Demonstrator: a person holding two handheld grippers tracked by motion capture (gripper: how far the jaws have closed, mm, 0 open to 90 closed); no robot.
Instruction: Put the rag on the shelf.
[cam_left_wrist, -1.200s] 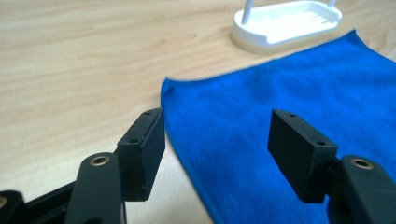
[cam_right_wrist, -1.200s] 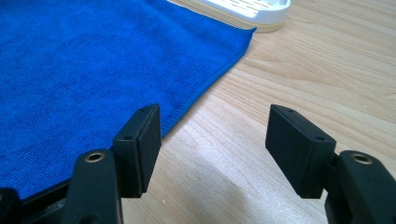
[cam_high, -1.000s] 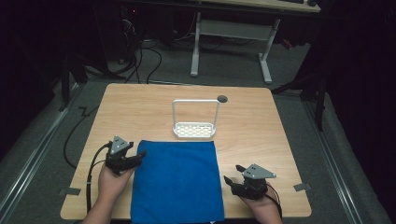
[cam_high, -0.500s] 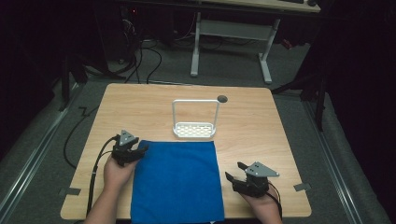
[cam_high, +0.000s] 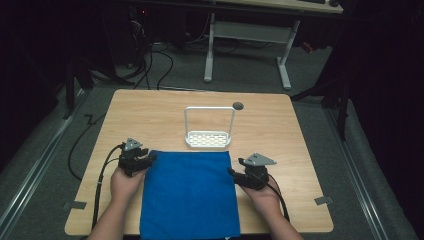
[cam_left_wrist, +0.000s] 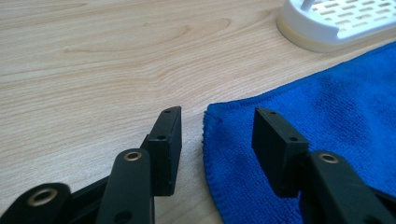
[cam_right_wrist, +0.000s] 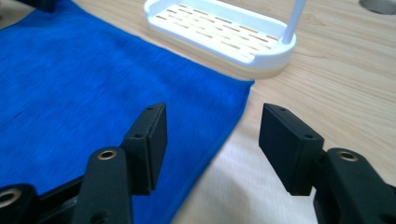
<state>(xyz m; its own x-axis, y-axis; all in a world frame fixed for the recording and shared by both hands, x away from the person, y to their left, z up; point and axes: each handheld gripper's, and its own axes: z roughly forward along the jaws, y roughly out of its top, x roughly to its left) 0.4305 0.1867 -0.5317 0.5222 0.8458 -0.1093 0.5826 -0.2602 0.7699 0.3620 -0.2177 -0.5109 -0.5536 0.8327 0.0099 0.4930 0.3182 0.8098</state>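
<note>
Both grippers (cam_high: 150, 159) (cam_high: 233, 172) now at towel (cam_high: 189, 192) corners, jaws closing.

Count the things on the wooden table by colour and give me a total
Blue: 1, the flat blue terry cloth
White: 1, the white plastic slotted tray with a wire hoop handle
Black: 2, the left gripper and the right gripper, each at a far corner of the cloth
Total: 4
</note>
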